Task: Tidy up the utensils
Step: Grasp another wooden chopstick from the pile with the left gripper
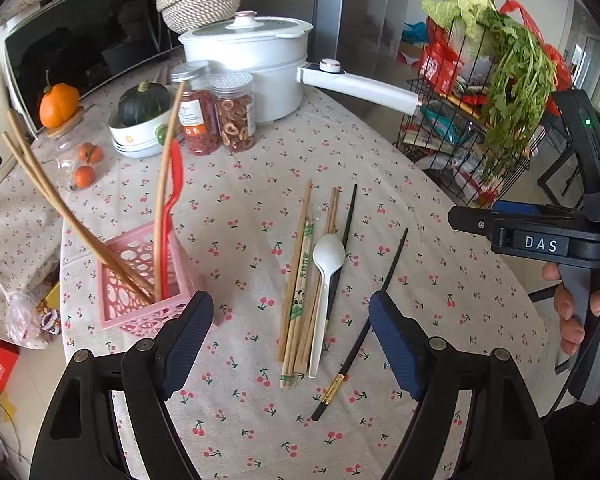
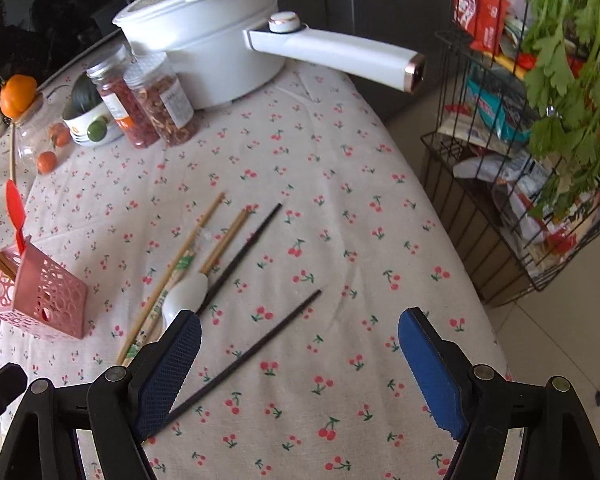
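Observation:
A pink perforated basket [image 1: 140, 280] [image 2: 44, 300] stands at the left, holding wooden chopsticks [image 1: 60, 208] and a red spoon [image 1: 172, 200]. On the cherry-print cloth lie a bundle of bamboo chopsticks [image 1: 300, 280] [image 2: 172, 268], a white plastic spoon [image 1: 326, 276] [image 2: 184, 296] and two black chopsticks [image 1: 350, 216] [image 2: 260, 348]. My left gripper [image 1: 291, 304] hovers open above the bamboo bundle and spoon, holding nothing. My right gripper [image 2: 300, 320] is open over the nearer black chopstick, which runs between its fingers close to the left pad. A hand [image 1: 580, 312] holds the right tool.
Behind the utensils stand a white long-handled pot [image 1: 244, 60], two jars [image 1: 220, 116], stacked bowls with a green squash [image 1: 140, 120] and a microwave [image 1: 80, 48]. A wire rack with greens [image 2: 520, 160] stands off the table's right edge.

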The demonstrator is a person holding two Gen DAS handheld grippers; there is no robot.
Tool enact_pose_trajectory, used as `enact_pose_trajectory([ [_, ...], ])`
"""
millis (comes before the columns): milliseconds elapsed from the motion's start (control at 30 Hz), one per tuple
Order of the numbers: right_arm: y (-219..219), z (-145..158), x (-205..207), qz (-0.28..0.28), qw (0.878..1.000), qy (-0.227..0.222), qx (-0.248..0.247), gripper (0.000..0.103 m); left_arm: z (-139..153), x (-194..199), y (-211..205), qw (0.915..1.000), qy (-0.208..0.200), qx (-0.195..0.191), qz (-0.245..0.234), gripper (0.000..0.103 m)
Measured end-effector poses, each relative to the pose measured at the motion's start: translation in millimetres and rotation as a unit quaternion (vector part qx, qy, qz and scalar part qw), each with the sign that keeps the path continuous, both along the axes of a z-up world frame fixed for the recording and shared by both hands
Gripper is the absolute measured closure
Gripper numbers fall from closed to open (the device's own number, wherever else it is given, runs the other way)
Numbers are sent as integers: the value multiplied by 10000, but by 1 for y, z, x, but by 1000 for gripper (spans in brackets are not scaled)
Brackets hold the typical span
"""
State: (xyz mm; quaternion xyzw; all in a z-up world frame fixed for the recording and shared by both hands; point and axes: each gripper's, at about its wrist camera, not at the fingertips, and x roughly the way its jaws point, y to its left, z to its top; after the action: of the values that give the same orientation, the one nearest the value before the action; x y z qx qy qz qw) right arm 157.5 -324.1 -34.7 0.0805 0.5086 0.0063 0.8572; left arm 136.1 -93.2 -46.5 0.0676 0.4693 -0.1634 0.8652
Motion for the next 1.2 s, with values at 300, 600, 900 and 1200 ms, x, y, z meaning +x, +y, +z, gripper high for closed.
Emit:
enact_pose_trajectory([
  [300,-11,-24,10,52,9987,377,-330,18,-49,72,-38,9955,810,-261,405,51],
  [600,-27,-42,19,-72,9978,590,-310,18,-86,145,-60,9933,825,-189,784,82],
  [900,-31,-53,25,-141,9969,720,-277,18,-111,189,-78,9908,982,183,912,87],
  [1200,-24,-57,27,-76,9962,798,-325,18,-103,174,-79,9922,797,477,828,96],
])
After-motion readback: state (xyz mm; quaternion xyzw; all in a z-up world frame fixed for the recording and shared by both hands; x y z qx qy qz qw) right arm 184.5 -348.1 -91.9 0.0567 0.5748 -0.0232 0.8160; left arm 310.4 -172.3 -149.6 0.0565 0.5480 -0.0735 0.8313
